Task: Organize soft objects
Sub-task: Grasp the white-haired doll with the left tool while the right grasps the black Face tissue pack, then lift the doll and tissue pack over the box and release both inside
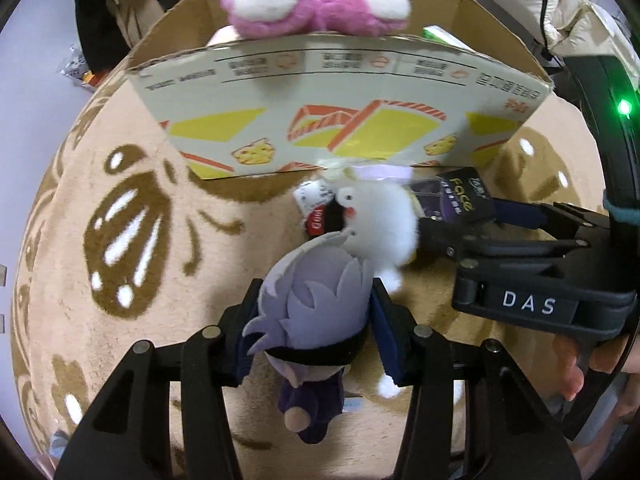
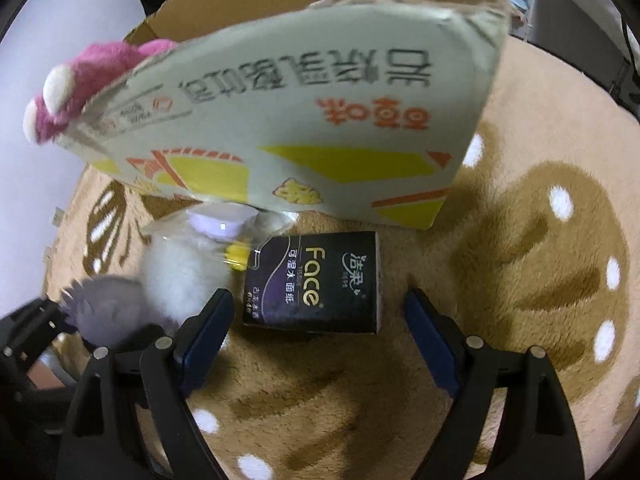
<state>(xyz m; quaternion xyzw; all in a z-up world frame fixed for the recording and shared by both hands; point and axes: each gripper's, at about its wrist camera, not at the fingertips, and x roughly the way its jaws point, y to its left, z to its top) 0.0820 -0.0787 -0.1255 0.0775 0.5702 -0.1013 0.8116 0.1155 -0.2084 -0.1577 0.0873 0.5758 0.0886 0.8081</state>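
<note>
My left gripper is shut on a small plush doll with spiky lavender hair, a black band over its eyes and a purple body hanging below. The doll also shows in the right wrist view. A white fluffy plush lies on the rug just beyond it, also seen from the right. My right gripper is open, its jaws either side of a dark "Face" tissue pack. A cardboard box stands ahead with a pink plush on its rim.
A tan rug with brown patterns covers the floor. The right gripper body sits at the right of the left wrist view. Clutter and white bedding lie beyond the box.
</note>
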